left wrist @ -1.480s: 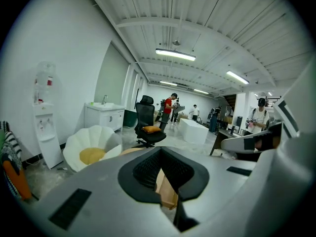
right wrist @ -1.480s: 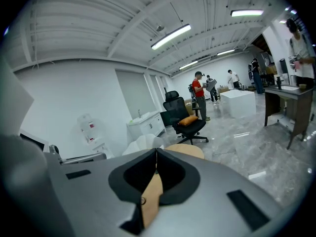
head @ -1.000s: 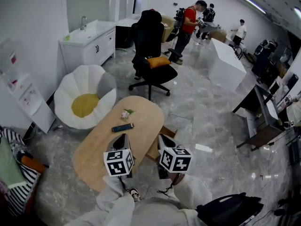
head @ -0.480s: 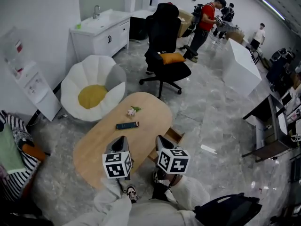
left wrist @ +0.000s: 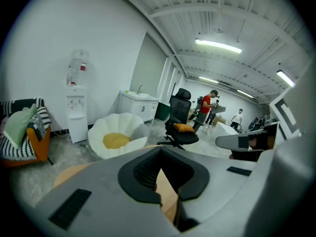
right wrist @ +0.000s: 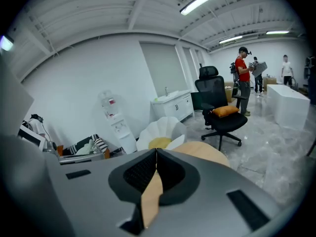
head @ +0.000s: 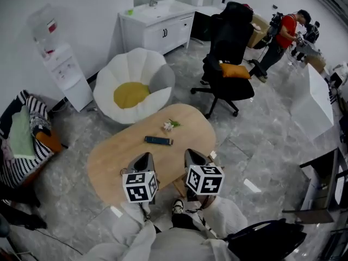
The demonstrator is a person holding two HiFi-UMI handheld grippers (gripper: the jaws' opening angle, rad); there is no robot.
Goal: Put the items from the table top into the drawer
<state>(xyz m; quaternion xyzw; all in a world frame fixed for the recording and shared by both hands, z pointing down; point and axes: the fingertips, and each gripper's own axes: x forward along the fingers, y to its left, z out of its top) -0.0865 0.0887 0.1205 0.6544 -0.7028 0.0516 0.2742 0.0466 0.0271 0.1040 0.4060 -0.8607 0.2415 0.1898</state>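
I saw a grey marbled floor [head: 261, 145] under plain white walls [head: 81, 4]. A white flower-shaped chair [head: 133, 91] with a yellow centre sat near a black office chair [head: 231, 64] carrying an orange cushion [head: 235, 70]. Against the wall stood a white sink cabinet [head: 163, 23] and a water dispenser [head: 60, 64]; strip lights [left wrist: 218, 45] glowed overhead.

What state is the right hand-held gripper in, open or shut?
Shut: the right hand-held gripper has its jaws meeting at the tips, nothing between them.

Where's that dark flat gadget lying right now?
In the head view, the dark flat gadget lies near the middle of the oval wooden table, beside the small flower, on its near side.
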